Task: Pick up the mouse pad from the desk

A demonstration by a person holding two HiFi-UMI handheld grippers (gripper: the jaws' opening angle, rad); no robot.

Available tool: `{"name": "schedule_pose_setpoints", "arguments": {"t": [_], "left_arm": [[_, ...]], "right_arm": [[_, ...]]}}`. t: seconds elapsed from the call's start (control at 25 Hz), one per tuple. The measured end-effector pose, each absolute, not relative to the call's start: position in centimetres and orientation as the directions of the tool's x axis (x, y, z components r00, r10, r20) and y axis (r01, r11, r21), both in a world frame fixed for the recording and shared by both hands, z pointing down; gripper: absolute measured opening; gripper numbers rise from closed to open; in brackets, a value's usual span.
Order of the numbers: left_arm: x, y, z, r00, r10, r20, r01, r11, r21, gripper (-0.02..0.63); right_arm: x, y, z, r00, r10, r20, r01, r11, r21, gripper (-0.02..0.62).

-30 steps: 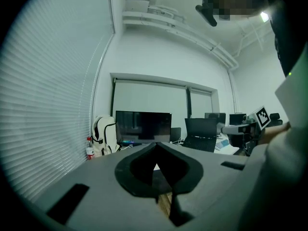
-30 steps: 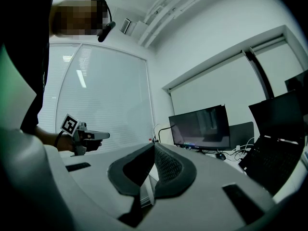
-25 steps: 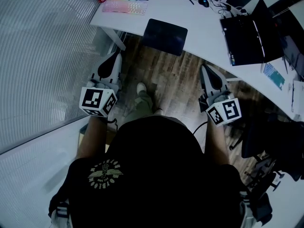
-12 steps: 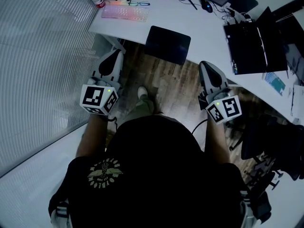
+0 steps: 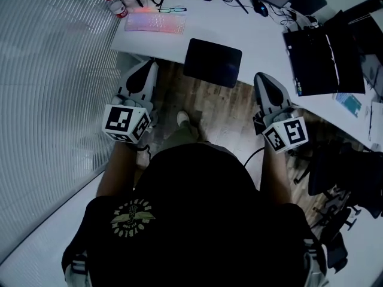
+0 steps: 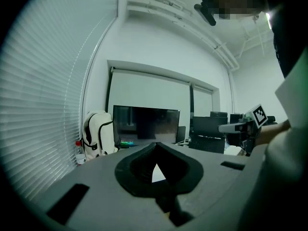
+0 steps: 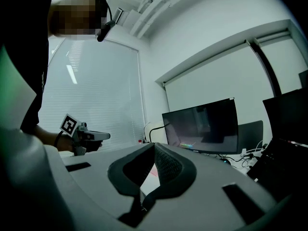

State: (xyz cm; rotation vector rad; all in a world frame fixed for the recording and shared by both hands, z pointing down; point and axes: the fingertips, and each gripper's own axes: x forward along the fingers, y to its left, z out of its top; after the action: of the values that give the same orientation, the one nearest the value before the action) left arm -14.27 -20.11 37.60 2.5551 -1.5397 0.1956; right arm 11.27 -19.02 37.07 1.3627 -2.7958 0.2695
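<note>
The dark mouse pad [image 5: 213, 61] lies at the near edge of the white desk [image 5: 263, 34], partly hanging over the wooden floor. My left gripper [image 5: 148, 68] is shut and empty, held short of the desk edge to the left of the pad. To the pad's right, my right gripper [image 5: 262, 80] is also shut and empty, close to the desk edge. In the left gripper view the jaws [image 6: 155, 146] meet at a point; the right gripper view shows the same at its jaws [image 7: 155, 147]. Neither touches the pad.
On the desk stand a lit keyboard [image 5: 154, 21], a red-capped bottle [image 5: 115, 5], a mouse [image 5: 257, 6], cables and an open laptop [image 5: 326, 58]. A monitor [image 6: 146, 122] and white backpack [image 6: 96, 134] sit at the back. Window blinds [image 5: 54, 82] run along the left; a dark chair [image 5: 347, 178] is at right.
Both grippers have moved forward toward the desk, and the mouse pad now lies closer between them. Both stay shut.
</note>
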Motion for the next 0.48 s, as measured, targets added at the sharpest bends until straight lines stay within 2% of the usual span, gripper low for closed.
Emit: {"name": "schedule_pose_setpoints", "arguments": {"t": [0.48], "left_arm": [[-16.4, -25.2, 39.9, 0.560, -0.802, 0.210, -0.828, -0.551, 0.102, 0.008]], "right_arm": [[10.1, -23.4, 35.9, -0.517, -0.851, 0.098, -0.856, 0.509, -0.091, 0.002]]}}
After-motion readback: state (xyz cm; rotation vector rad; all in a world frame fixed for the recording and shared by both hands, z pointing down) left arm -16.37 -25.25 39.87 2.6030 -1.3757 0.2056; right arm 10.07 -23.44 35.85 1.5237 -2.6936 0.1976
